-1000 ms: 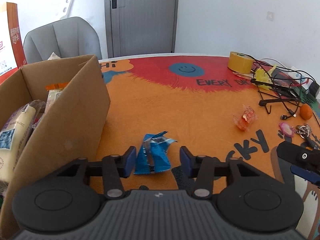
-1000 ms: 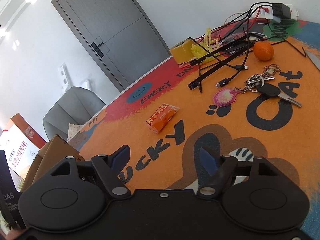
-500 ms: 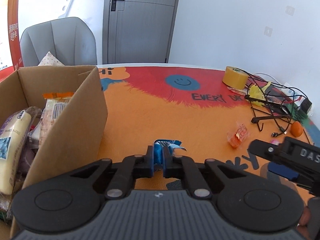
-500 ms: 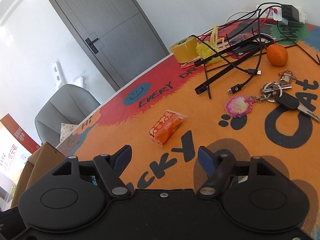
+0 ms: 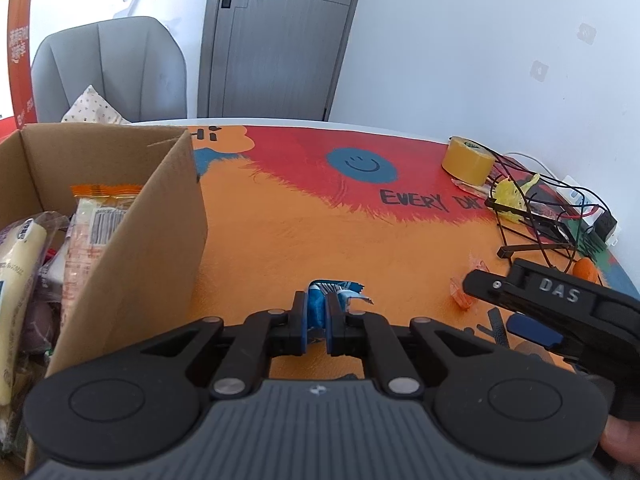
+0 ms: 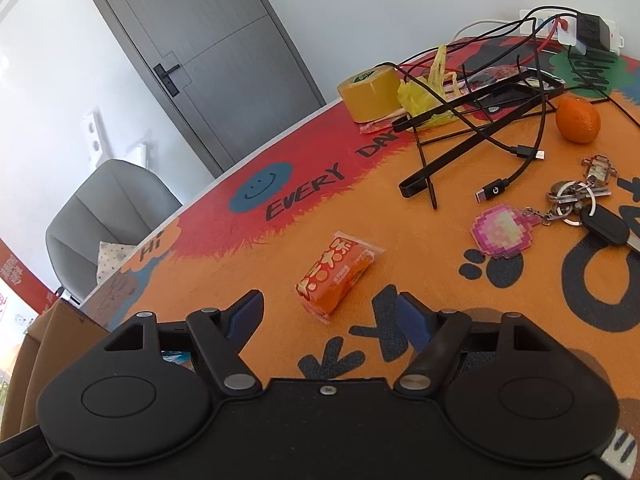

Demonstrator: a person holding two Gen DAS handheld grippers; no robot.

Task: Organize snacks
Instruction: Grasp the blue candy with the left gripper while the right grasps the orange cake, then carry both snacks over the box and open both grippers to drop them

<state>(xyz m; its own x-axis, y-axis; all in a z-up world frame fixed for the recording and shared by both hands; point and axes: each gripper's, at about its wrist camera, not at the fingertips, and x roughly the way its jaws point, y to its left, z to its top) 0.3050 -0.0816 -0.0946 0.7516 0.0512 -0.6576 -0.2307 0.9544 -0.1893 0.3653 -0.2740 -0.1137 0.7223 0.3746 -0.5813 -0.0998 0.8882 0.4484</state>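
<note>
Left claw (image 5: 316, 320) clamped on blue snack packet (image 5: 320, 304), packet pinched between both pads, torn top edge sticking out past the tips, just right of cardboard box (image 5: 160, 216). Box open, holding several wrapped snacks, incl. a pale long pack (image 5: 16, 264) and an orange-trimmed pack with barcode (image 5: 100, 216) leaning on the box's inner wall. Right claw (image 6: 330, 316) spread wide, gripping nothing, hovering low over orange desk mat (image 6: 400, 216). Orange snack packet (image 6: 336, 274) lying flat on mat just ahead of right claw, roughly between its finger lines, apart from both pads. Well right of the box, in right wrist view: yellow tape roll (image 6: 370, 92), yellow plastic bag (image 6: 424, 96), tangle of black cables (image 6: 500, 128), mandarin (image 6: 578, 120), key bunch with pink pixel charm (image 6: 504, 232). Right claw body also seen in left wrist view, right of the box and past the blue packet (image 5: 560, 312). Grey chair (image 5: 108, 68) and grey door (image 5: 276, 36) behind the box.
</note>
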